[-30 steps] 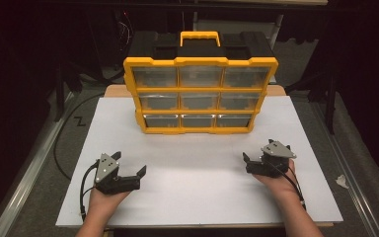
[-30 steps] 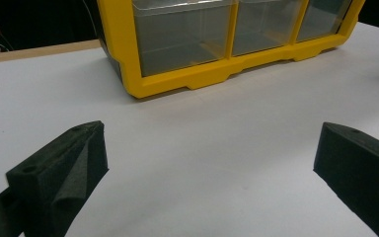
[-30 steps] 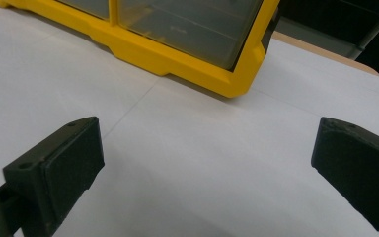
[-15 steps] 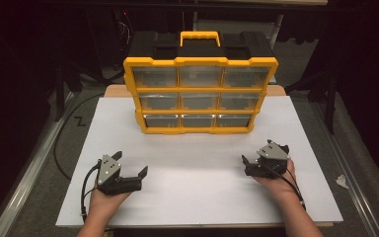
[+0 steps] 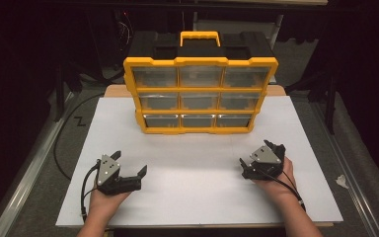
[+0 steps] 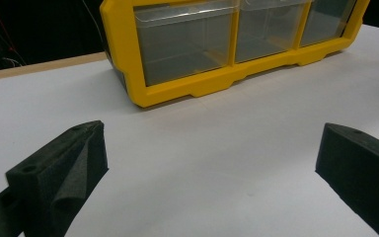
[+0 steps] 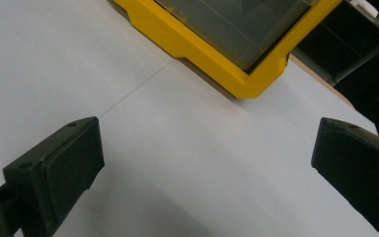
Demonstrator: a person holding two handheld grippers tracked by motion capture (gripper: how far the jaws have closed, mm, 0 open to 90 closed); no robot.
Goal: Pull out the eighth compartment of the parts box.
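A yellow organiser cabinet (image 5: 200,94) with a black top, a yellow handle and three rows of clear drawers stands upright at the back of the white table (image 5: 192,168). My left gripper (image 5: 128,163) rests low near the front left, held by a hand, jaws wide apart and empty. My right gripper (image 5: 262,154) sits at the front right, also open and empty. In the left gripper view the cabinet's bottom drawers (image 6: 187,42) lie ahead beyond both black pads (image 6: 64,163). The right gripper view catches the cabinet's lower corner (image 7: 237,74) ahead of its pads (image 7: 59,163).
Bare white tabletop spreads between the grippers and the cabinet. A wooden board edge (image 5: 116,91) shows behind the white sheet. A black cable (image 5: 61,143) loops on the floor at the left; a small white scrap (image 5: 342,181) lies on the floor at the right.
The right gripper has shifted slightly forward and turned a little; the left gripper has barely moved. Both stay open and empty.
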